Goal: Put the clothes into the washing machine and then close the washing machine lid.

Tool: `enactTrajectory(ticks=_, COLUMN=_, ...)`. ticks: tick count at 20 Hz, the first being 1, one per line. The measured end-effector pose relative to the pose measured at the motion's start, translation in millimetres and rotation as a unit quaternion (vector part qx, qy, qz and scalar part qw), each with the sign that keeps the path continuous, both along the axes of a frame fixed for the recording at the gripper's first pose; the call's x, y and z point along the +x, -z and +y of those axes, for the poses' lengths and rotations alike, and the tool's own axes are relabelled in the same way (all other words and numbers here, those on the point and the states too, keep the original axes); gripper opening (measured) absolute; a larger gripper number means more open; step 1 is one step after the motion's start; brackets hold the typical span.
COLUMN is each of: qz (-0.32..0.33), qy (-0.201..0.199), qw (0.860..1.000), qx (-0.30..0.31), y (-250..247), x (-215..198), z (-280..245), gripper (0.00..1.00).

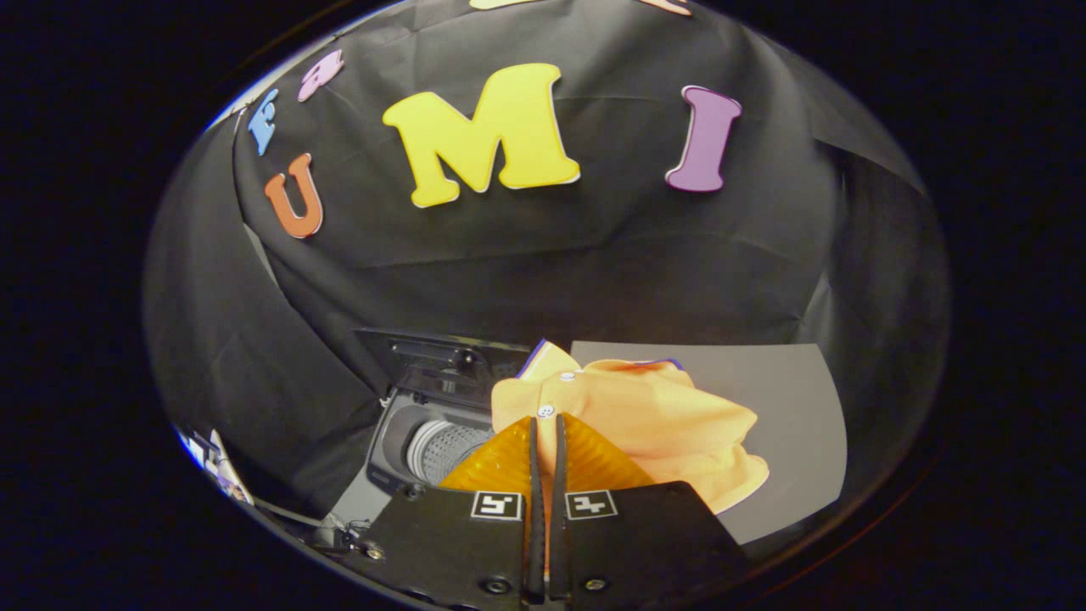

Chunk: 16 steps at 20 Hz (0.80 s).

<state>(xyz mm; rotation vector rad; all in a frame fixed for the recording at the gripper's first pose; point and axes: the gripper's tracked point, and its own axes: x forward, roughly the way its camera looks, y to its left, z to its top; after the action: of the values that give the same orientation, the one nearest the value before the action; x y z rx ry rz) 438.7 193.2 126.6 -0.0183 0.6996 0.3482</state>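
Between your gripper's (544, 422) fingers you have the orange shirt (653, 424) pinched: the two fingers are pressed nearly together, with a thin fold of fabric caught in the narrow gap near the white button at the collar. From that grip the rest of the shirt bunches just ahead of the fingers and spills off to their right, over the grey surface (789, 407) beyond. To the left of the fingers and lower down you can see the washing machine (399, 441), its lid (441, 365) raised and leaning back against the black cloth wall, with the perforated metal drum (445, 450) exposed in the opening. Your shirt is beside that opening, not in the drum.
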Motion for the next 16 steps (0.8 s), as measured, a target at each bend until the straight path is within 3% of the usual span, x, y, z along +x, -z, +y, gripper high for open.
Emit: enactTrajectory(ticks=16, qz=0.015, qy=-0.085, qw=0.996, qx=-0.019, y=17.4, x=-7.7, z=113.6, gripper=0.06)
